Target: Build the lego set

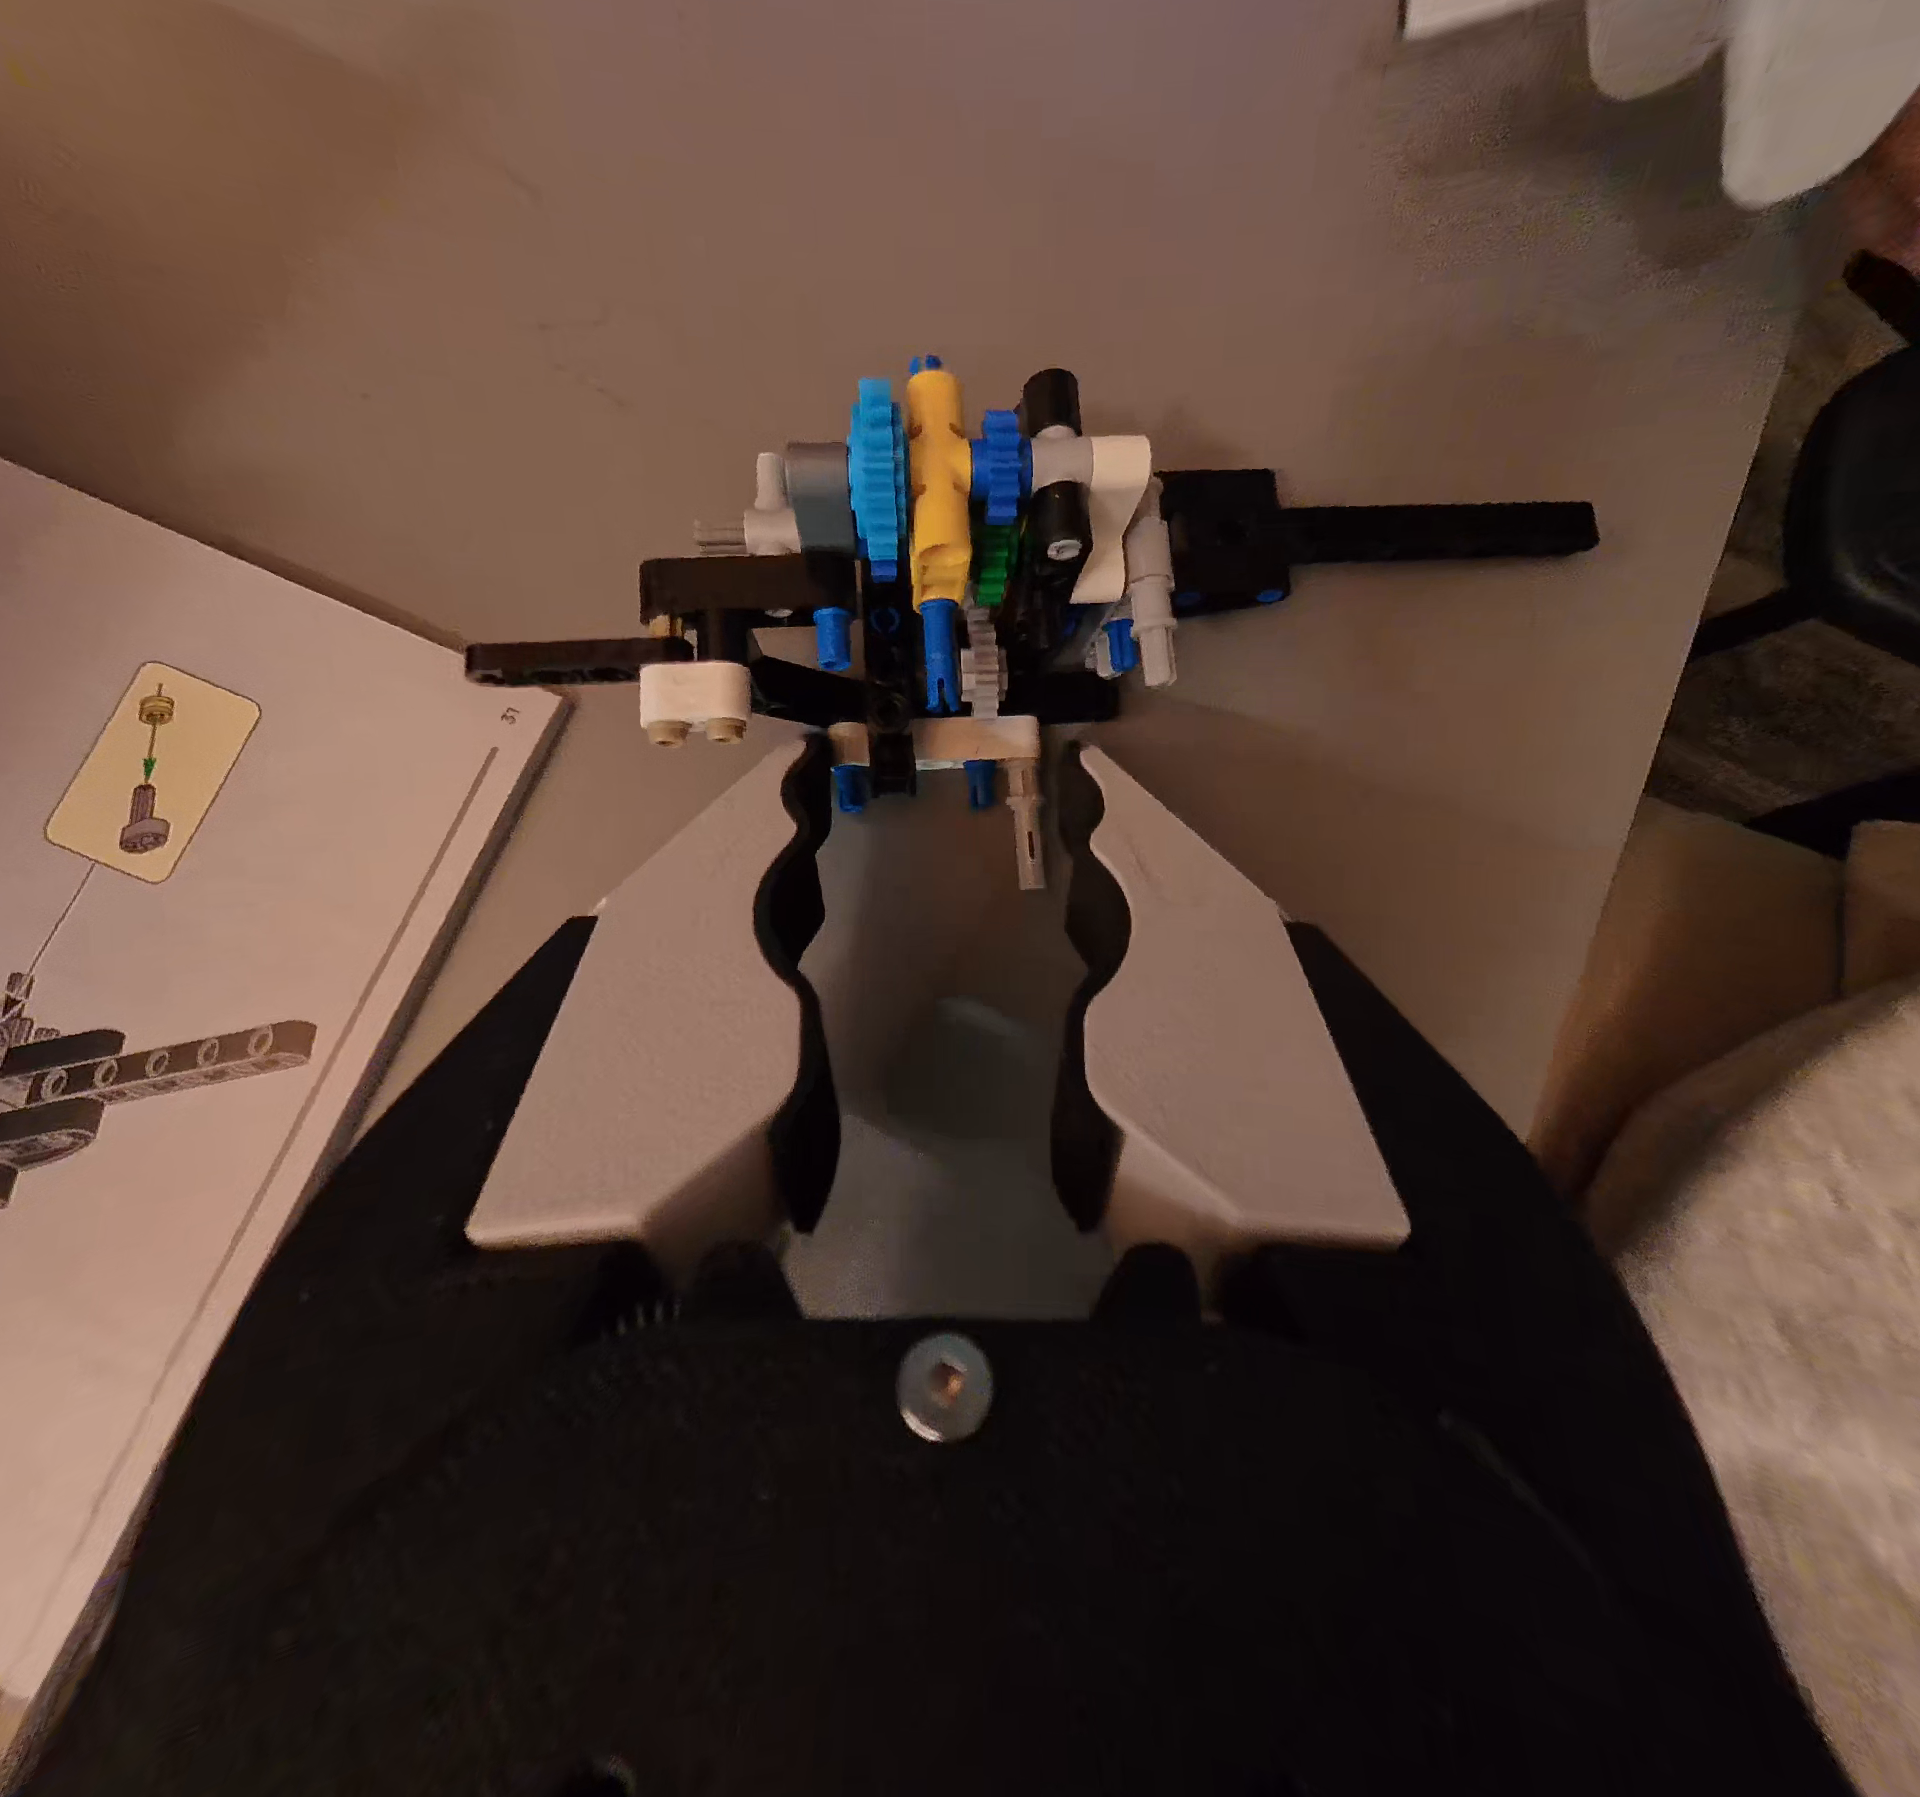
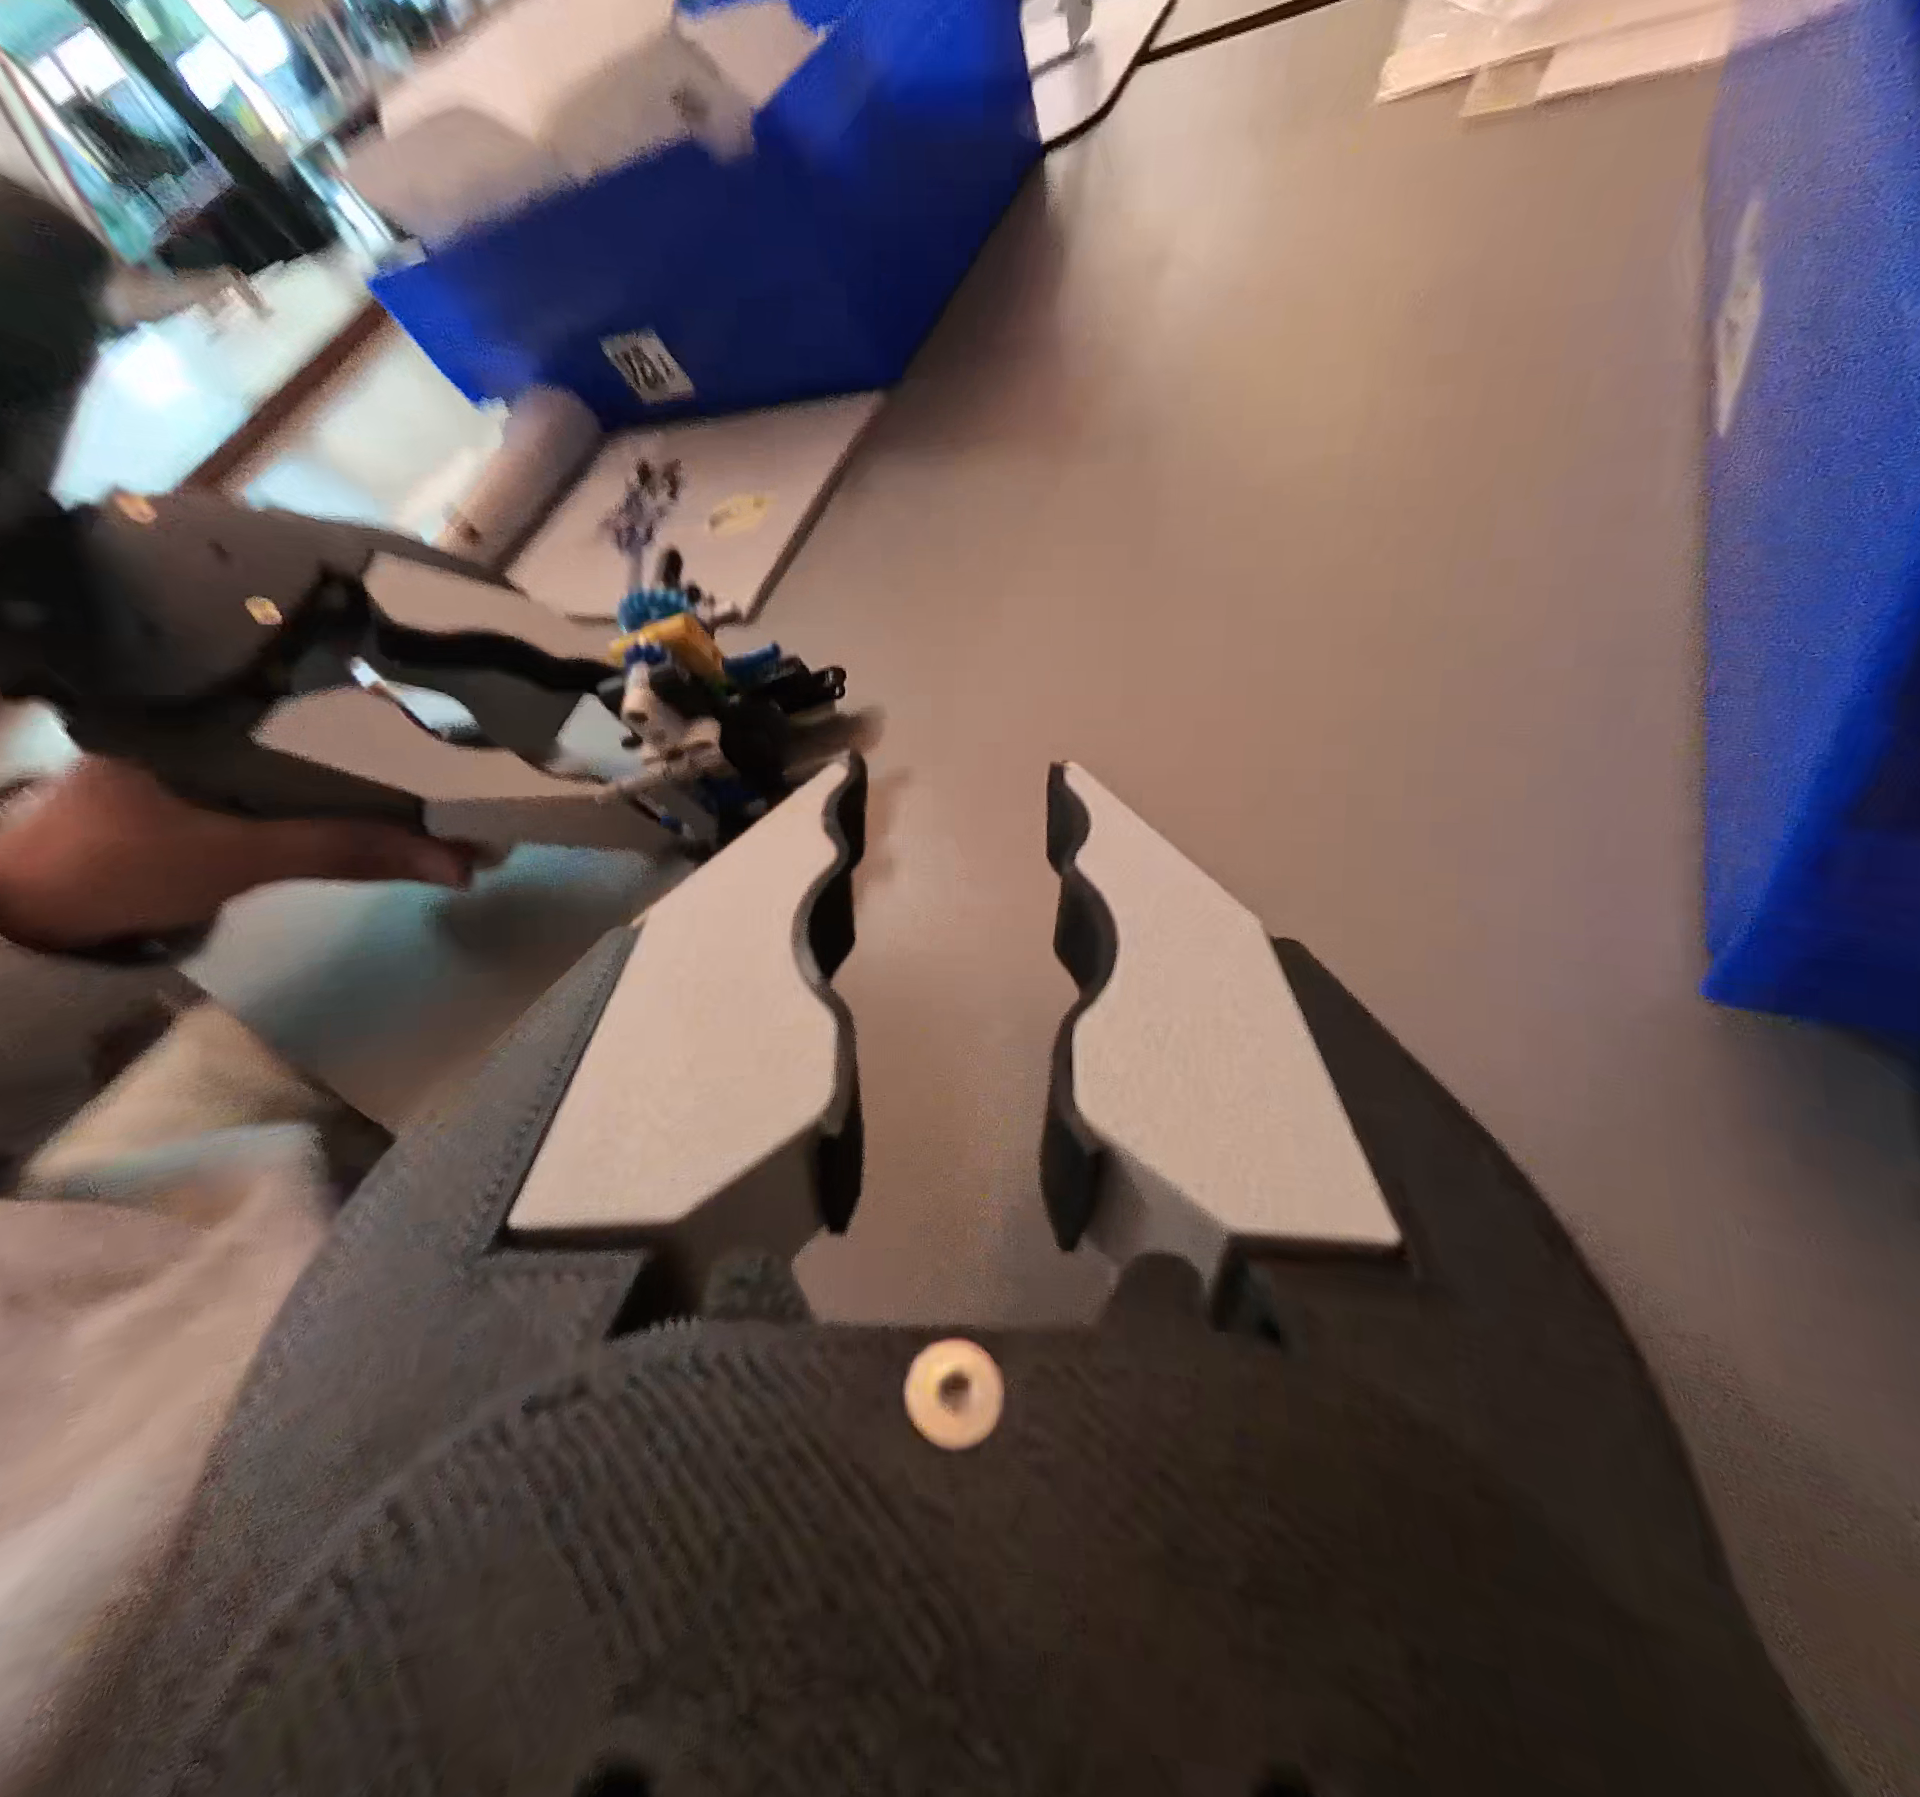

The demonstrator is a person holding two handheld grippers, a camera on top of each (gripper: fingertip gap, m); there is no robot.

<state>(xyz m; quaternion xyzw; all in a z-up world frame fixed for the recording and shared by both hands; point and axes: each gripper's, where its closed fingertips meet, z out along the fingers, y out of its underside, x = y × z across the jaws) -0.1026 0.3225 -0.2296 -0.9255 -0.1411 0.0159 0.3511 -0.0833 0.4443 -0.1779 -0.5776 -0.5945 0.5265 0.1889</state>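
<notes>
My left gripper [image 1: 940, 760] has its jaws spread about the near end of the lego assembly [image 1: 935, 552] on the table [image 1: 1039, 189]; I cannot tell whether they grip it. The instruction booklet [image 1: 260, 916] lies left of that gripper. My right gripper [image 2: 954, 791] is parted and empty, the assembly just ahead-left of its tips, a blue bin [image 2: 748, 241] farther ahead.

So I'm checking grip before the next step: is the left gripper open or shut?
Open. The left gripper has its grey fingers apart, with the colourful lego gear assembly at their tips.
</notes>
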